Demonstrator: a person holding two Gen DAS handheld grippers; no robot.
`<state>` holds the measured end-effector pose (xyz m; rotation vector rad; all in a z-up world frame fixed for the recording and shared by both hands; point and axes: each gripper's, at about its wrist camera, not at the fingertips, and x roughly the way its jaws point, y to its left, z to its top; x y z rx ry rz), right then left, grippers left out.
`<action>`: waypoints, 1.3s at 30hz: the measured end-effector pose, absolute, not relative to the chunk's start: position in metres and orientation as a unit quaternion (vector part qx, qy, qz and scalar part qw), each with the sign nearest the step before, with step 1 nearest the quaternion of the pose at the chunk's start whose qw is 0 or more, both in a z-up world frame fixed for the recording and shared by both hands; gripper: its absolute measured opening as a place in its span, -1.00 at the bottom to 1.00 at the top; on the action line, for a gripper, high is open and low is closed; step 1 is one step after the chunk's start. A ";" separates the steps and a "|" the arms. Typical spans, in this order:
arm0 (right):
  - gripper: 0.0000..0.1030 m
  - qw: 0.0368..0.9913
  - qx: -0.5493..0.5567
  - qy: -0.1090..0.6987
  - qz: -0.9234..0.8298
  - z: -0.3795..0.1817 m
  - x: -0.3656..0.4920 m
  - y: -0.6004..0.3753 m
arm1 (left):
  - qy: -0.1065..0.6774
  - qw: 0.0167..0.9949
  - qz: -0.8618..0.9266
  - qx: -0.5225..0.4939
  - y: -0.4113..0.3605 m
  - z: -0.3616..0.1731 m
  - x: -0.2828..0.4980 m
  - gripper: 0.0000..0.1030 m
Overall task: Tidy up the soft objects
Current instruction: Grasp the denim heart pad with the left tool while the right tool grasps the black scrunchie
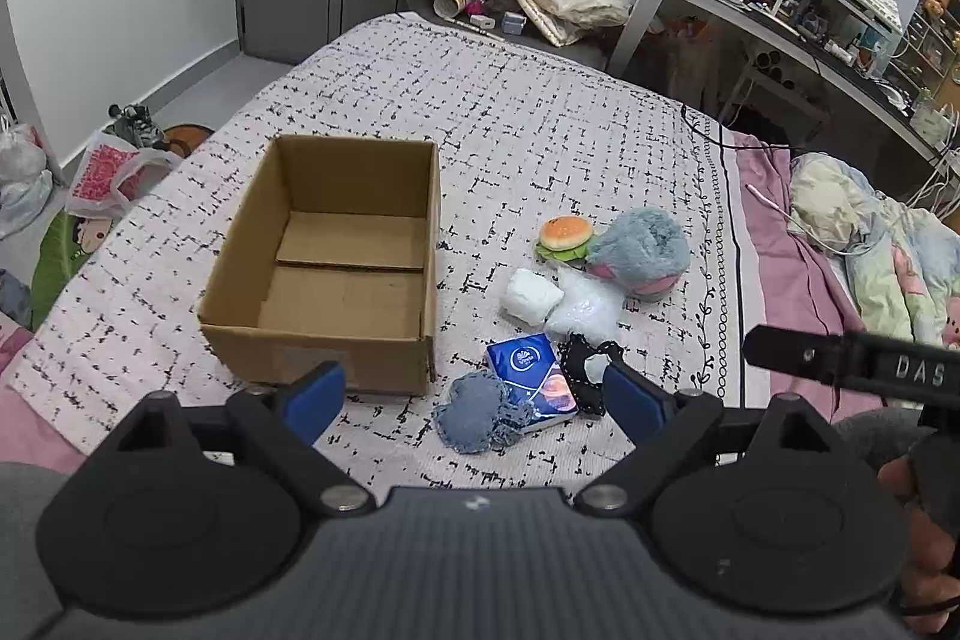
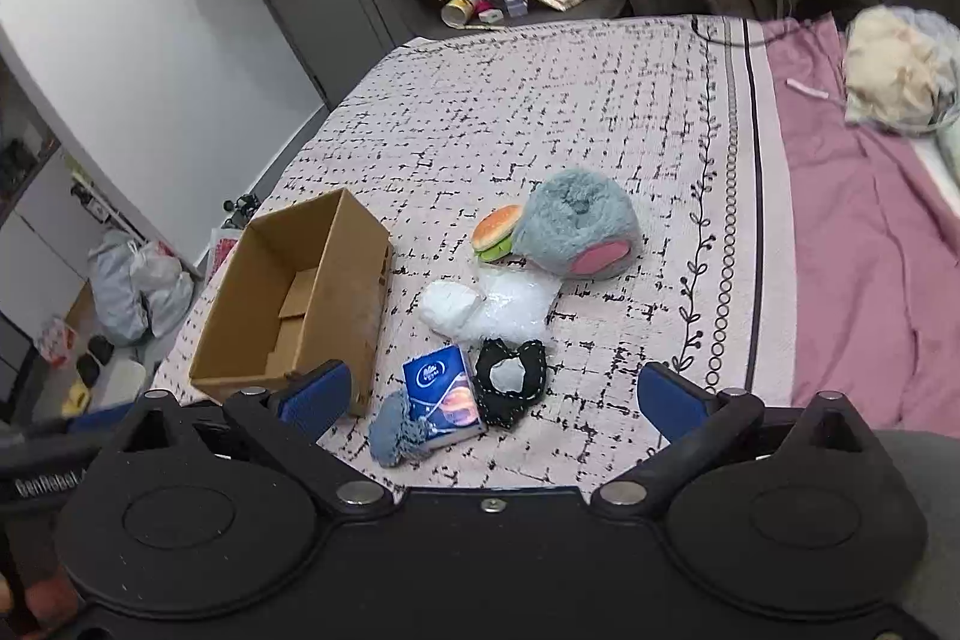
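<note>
An empty cardboard box [image 1: 336, 268] [image 2: 300, 304] stands on the patterned bedspread. To its right lie soft things: a burger toy [image 1: 563, 235] [image 2: 495, 232], a grey-blue plush [image 1: 641, 253] [image 2: 576, 223], a white bundle [image 1: 531, 295] [image 2: 447, 307], a clear bag [image 1: 585, 307] [image 2: 516, 307], a blue tissue pack [image 1: 531, 379] [image 2: 444, 394], a denim piece [image 1: 474, 415] [image 2: 393, 427] and a black lace piece [image 1: 588, 373] [image 2: 513, 382]. My left gripper [image 1: 474, 400] hangs open above the denim piece and tissue pack. My right gripper [image 2: 495, 403] is open above the tissue pack and lace piece.
A cluttered desk [image 1: 798, 16] with a keyboard and monitor stands at the far right. A crumpled blanket [image 1: 882, 250] [image 2: 900, 70] lies on the pink sheet to the right. Bags [image 1: 111, 175] [image 2: 141, 286] sit on the floor left of the bed.
</note>
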<state>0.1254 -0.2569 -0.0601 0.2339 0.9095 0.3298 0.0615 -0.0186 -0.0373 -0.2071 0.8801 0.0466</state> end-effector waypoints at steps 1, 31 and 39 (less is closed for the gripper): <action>0.96 0.877 0.116 0.439 0.157 -0.062 0.129 -0.257 | 0.429 0.897 0.023 -0.102 -0.018 -0.041 0.065 0.75; 0.85 0.823 0.186 0.516 0.148 -0.153 0.205 -0.236 | 0.491 0.863 0.060 -0.103 -0.032 -0.143 0.120 0.36; 0.70 0.803 0.225 0.532 0.146 -0.169 0.216 -0.240 | 0.491 0.864 0.057 -0.093 -0.039 -0.158 0.124 0.31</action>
